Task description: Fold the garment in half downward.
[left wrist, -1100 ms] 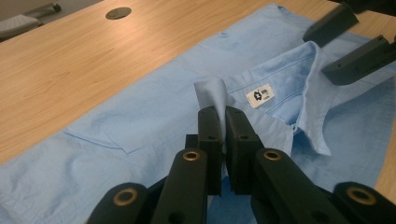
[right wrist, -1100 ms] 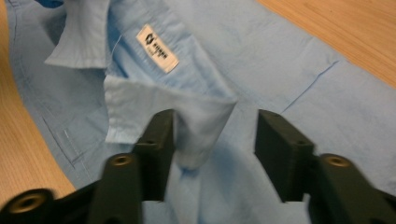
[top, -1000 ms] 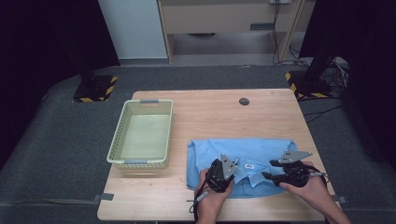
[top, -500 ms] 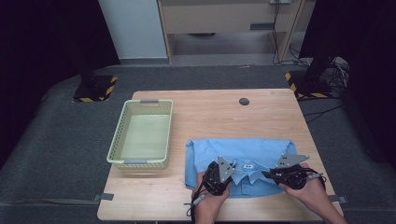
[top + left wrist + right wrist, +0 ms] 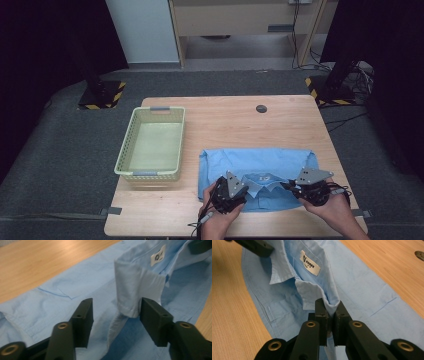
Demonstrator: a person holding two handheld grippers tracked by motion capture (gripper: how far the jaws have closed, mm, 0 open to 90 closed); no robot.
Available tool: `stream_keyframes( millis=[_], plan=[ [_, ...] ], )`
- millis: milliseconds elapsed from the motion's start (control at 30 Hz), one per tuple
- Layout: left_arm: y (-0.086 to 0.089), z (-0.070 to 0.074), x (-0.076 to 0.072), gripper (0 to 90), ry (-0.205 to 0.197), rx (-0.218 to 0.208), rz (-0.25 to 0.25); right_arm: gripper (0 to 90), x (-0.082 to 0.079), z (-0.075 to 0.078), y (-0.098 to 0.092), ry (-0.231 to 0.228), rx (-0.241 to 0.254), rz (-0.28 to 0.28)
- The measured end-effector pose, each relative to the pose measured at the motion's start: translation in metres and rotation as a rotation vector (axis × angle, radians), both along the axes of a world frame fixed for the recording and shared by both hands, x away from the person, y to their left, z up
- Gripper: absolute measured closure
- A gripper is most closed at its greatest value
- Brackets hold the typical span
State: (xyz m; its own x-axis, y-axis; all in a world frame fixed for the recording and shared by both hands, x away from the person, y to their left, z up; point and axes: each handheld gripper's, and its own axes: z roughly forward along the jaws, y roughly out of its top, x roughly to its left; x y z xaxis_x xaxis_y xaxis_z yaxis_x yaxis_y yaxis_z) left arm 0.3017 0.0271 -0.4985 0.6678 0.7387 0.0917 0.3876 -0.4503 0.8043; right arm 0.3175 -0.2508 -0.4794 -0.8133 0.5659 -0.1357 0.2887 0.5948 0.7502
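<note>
The wooden table [image 5: 230, 120] takes up the middle of the high view, with a pale green basket [image 5: 152, 145] at centre left standing empty. A folded blue shirt [image 5: 257, 165] lies flat in the lower right of the table, collar toward the bottom edge, well apart from the basket. Its white label [image 5: 310, 262] sits inside the neck, upper centre of the right gripper view.

The left gripper [image 5: 231, 192], at the lower middle of the high view, has just been opening its jaws: they stand about half apart, with a collar point [image 5: 136, 290] hanging between them, just beside the right jaw but not pinched. The right gripper [image 5: 306, 186], lower right, is clamped tight on the other collar tip [image 5: 329, 303].

The step looks like straightening the collar or taking the shirt up by it. To do it well, the free tongs should settle deeper over a firm fold before closing, while the clamped side keeps light, even tension so the folds stay flat.
</note>
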Motion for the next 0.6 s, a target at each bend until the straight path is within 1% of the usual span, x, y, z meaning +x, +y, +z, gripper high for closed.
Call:
stream_keyframes(
  millis=[33, 67, 100, 133, 167, 200, 300, 367, 433, 467, 533, 600],
  plan=[
    [-0.001, -0.002, 0.001, 40.3, 0.007, -0.004, 0.003, 84.8, 0.0, 0.0, 0.0, -0.002, 0.001, 0.001],
    [-0.004, -0.004, 0.004, 36.9, 0.013, -0.004, -0.004, 84.7, 0.0, 0.001, 0.0, -0.003, 0.004, 0.002],
    [-0.004, -0.004, 0.004, 33.9, 0.013, -0.004, -0.004, 84.7, 0.0, 0.001, 0.0, -0.003, 0.004, 0.002],
    [-0.006, -0.005, 0.005, 33.9, 0.018, 0.001, -0.007, 84.7, -0.001, 0.001, 0.0, -0.003, 0.006, 0.007],
    [-0.009, -0.007, 0.007, 30.3, 0.026, 0.003, -0.01, 84.5, -0.001, 0.0, 0.0, -0.004, 0.003, 0.011],
    [-0.011, -0.009, 0.009, 28.6, 0.032, 0.006, -0.012, 84.3, -0.002, 0.0, 0.0, -0.005, -0.001, 0.013],
    [-0.018, -0.016, 0.012, 26.1, 0.055, 0.03, -0.005, 84.2, -0.005, -0.001, -0.001, -0.008, -0.007, 0.021],
    [-0.022, -0.02, 0.012, 27.9, 0.056, 0.049, -0.01, 84.2, -0.007, -0.002, 0.0, -0.01, -0.011, 0.031],
    [-0.025, -0.021, 0.011, 32.7, 0.047, 0.056, -0.008, 84.2, -0.007, -0.002, 0.0, -0.01, -0.011, 0.037],
    [-0.025, -0.022, 0.011, 37.0, 0.036, 0.059, -0.004, 84.1, -0.008, -0.002, 0.001, -0.012, -0.013, 0.042],
    [-0.024, -0.023, 0.01, 41.4, 0.015, 0.055, 0.016, 83.7, -0.008, -0.002, 0.001, -0.012, -0.013, 0.043],
    [-0.022, -0.023, 0.01, 50.8, 0.005, 0.044, 0.036, 81.9, -0.009, -0.003, 0.002, -0.013, -0.019, 0.045]
  ],
)
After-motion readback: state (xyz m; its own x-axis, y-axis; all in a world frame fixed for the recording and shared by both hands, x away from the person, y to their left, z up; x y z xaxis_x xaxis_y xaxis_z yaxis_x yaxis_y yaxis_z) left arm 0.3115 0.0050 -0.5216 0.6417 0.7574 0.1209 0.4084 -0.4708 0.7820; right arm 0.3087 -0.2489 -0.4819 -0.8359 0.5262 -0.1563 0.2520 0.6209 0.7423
